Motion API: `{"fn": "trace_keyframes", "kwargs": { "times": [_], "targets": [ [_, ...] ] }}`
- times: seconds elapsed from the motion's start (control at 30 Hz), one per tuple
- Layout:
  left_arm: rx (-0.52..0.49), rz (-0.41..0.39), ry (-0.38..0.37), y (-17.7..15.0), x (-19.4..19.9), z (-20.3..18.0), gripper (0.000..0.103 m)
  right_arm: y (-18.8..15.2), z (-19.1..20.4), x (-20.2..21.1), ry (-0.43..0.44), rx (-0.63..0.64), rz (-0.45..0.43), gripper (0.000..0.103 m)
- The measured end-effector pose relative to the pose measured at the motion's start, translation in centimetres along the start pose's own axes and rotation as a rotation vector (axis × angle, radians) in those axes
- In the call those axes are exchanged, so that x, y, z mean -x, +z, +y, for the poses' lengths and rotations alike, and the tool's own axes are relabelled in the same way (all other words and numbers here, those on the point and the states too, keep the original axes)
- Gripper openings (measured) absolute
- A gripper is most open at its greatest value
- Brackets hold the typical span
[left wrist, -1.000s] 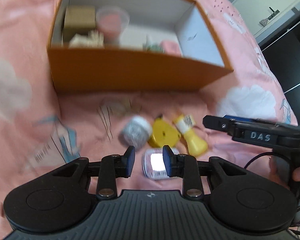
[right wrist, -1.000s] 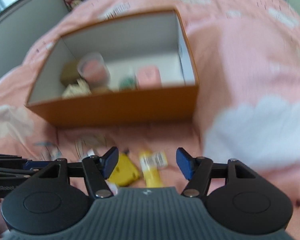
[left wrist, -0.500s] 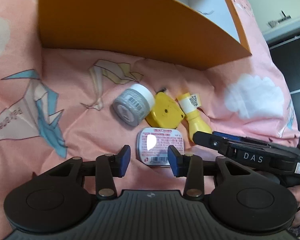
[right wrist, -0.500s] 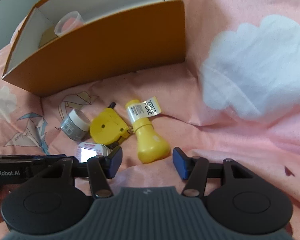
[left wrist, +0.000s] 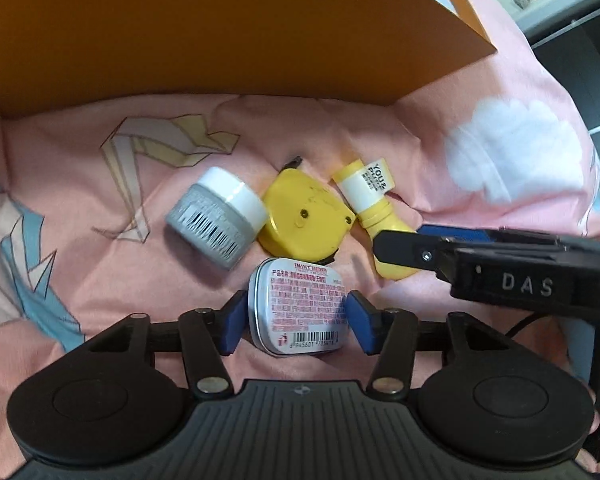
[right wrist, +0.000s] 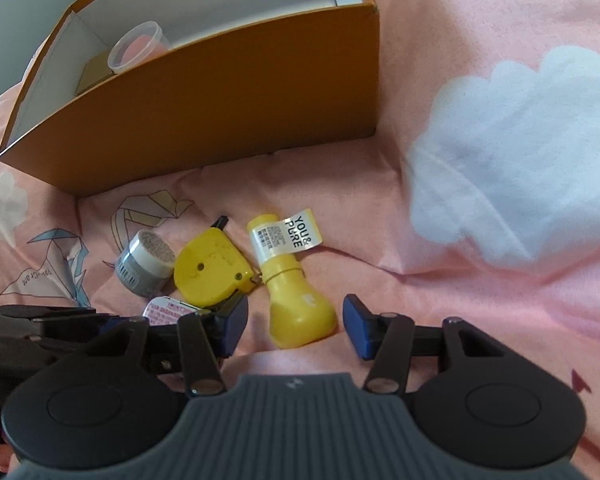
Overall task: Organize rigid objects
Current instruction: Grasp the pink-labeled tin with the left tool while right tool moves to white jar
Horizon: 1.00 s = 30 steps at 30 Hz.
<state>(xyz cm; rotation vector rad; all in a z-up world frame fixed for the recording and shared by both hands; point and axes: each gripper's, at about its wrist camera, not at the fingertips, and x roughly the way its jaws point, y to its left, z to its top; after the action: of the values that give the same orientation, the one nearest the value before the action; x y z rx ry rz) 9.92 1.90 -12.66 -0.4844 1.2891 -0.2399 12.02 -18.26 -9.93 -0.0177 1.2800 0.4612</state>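
Note:
On the pink bedsheet lie a white mint tin [left wrist: 298,304], a yellow tape measure [left wrist: 306,220], a grey jar with a white lid [left wrist: 216,220] and a yellow bottle [right wrist: 296,300] with a white label. My left gripper [left wrist: 298,322] is low over the tin. Its jaws are opening, with the tin between the blue pads and narrow gaps on both sides. My right gripper [right wrist: 296,326] straddles the bottle's fat end. Its jaws are closing, and neither pad touches the bottle. The tin [right wrist: 166,310] peeks out behind the right gripper's left finger.
An orange box [right wrist: 220,92] with a white inside stands just beyond the objects, holding a clear cup [right wrist: 138,46] and a brown carton [right wrist: 94,74]. In the left wrist view its wall [left wrist: 220,40] fills the top. The two grippers sit side by side, close together.
Both grippers came down from above the box to the objects on the sheet. The left jaws widened around the tin. The right jaws narrowed around the yellow bottle.

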Motion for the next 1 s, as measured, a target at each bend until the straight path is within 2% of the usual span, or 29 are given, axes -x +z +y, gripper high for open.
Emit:
{"fn": "trace_keyframes", "kwargs": {
  "times": [0.1, 0.17, 0.23, 0.33, 0.47, 0.57, 0.63, 0.73, 0.77, 0.93, 1.0],
  "targets": [
    [-0.004, -0.017, 0.001, -0.2, 0.4, -0.1, 0.053, 0.1, 0.0, -0.1, -0.002, 0.002, 0.001, 0.052],
    [-0.014, -0.038, 0.002, -0.4, 1.1, -0.3, 0.047, 0.0, 0.0, 0.0, 0.002, 0.004, -0.007, 0.052],
    [-0.022, -0.059, -0.009, -0.5, 1.9, -0.4, 0.031, 0.0, 0.1, 0.3, 0.000, 0.008, -0.018, 0.052],
    [-0.009, -0.084, -0.023, -0.9, 3.2, -0.1, 0.022, 0.1, 0.6, 0.7, 0.025, 0.033, -0.041, 0.052],
    [0.021, -0.126, -0.010, -1.3, 5.5, 0.5, 0.021, 0.5, 2.1, 0.9, 0.072, 0.102, -0.060, 0.051],
    [0.043, -0.165, 0.036, -1.3, 7.4, 0.9, 0.021, 0.9, 3.0, 0.7, 0.116, 0.119, -0.050, 0.047],
    [0.064, -0.180, 0.086, -1.1, 8.7, 1.4, 0.021, 1.1, 3.9, 0.5, 0.131, 0.144, -0.048, 0.038],
    [0.090, -0.218, 0.139, -1.1, 10.2, 2.2, 0.021, 1.6, 5.2, -0.1, 0.149, 0.177, -0.042, 0.031],
    [0.094, -0.231, 0.160, -1.2, 10.6, 2.4, 0.021, 1.9, 5.6, -0.4, 0.156, 0.184, -0.041, 0.025],
    [0.146, -0.266, 0.203, -1.1, 11.8, 4.2, 0.021, 2.9, 7.0, -2.2, 0.172, 0.195, -0.026, 0.023],
    [0.163, -0.268, 0.211, -1.0, 11.9, 4.8, 0.021, 2.9, 7.4, -2.5, 0.192, 0.206, -0.019, 0.010]
  ]
}}
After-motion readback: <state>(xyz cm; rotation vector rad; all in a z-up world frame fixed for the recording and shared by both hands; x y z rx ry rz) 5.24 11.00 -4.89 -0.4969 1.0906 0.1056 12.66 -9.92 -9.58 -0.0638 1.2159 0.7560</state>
